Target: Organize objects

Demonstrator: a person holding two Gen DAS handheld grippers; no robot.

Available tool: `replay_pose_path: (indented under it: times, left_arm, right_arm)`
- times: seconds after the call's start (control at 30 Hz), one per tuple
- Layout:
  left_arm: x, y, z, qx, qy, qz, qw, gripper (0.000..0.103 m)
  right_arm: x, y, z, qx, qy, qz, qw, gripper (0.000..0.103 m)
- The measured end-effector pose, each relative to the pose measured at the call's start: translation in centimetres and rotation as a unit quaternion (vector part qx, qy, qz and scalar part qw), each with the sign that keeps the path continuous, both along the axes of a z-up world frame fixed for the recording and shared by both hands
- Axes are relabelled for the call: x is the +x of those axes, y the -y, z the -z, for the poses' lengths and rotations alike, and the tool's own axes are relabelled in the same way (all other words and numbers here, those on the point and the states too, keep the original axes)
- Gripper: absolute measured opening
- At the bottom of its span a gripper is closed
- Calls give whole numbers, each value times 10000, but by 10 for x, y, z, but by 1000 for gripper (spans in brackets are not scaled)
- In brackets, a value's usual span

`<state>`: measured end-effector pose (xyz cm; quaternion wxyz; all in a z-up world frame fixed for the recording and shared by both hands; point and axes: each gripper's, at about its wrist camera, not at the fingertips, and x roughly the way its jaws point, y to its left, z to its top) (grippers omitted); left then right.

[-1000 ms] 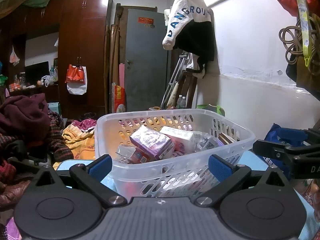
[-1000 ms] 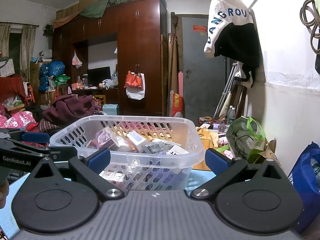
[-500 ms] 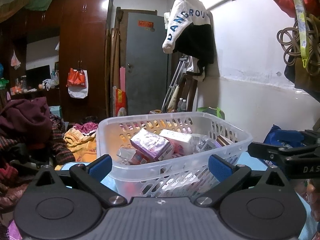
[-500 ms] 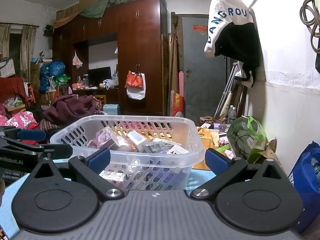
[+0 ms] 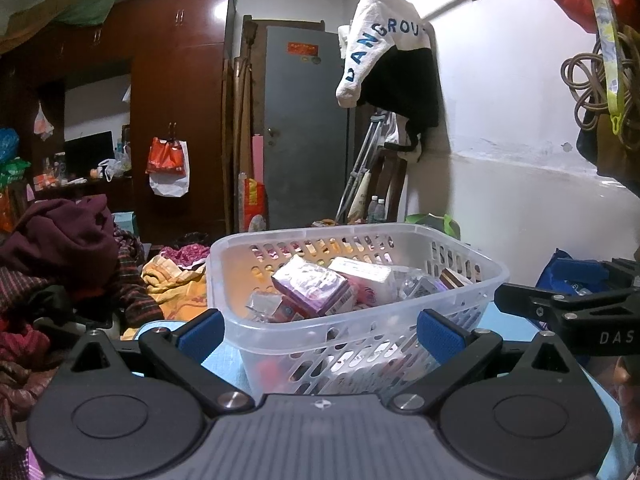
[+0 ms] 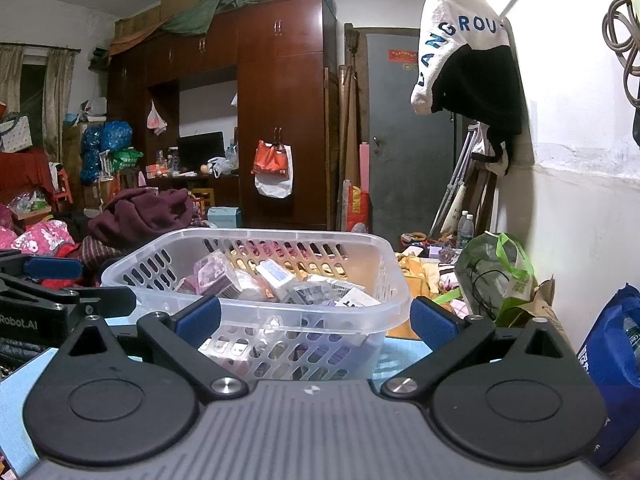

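A clear plastic basket point(image 5: 352, 280) with slotted walls is sitting on a light blue table point(image 6: 400, 354), directly ahead of both grippers. It is holding a jumble of small packets and boxes: a purple packet point(image 5: 310, 290) is lying tilted near the middle, with a white and pink box point(image 5: 362, 272) just beside it toward the wall side.

The left gripper point(image 5: 320, 332) is hovering low at the near edge of the table, its jaws spread wide and gripping nothing. The basket's near wall is showing between the two blue pads point(image 5: 200, 332), but it is lying beyond the fingertips, not touching either one.

The right gripper point(image 6: 316, 322) is likewise hanging with its jaws wide apart and empty. The basket is filling the gap between its blue pads point(image 6: 432, 322) as seen from behind, with the near corner of the basket sitting past the tips.

Each gripper is showing at the edge of the other's view, flanking the basket. A white and black garment point(image 6: 464, 60) is hanging on the wall to the right, and a heap of clothes point(image 5: 60, 248) is lying beyond the table's left edge.
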<state>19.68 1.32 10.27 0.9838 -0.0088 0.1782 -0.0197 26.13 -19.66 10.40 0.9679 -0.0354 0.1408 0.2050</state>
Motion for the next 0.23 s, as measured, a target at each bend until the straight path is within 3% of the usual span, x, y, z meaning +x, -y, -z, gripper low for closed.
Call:
replay_pose_path:
  times: [0.23]
  left_arm:
    - [-2,4,0,117,100,-78,9999,103]
  right_arm:
    - [0,0,0,10,-6,-2,10000,103]
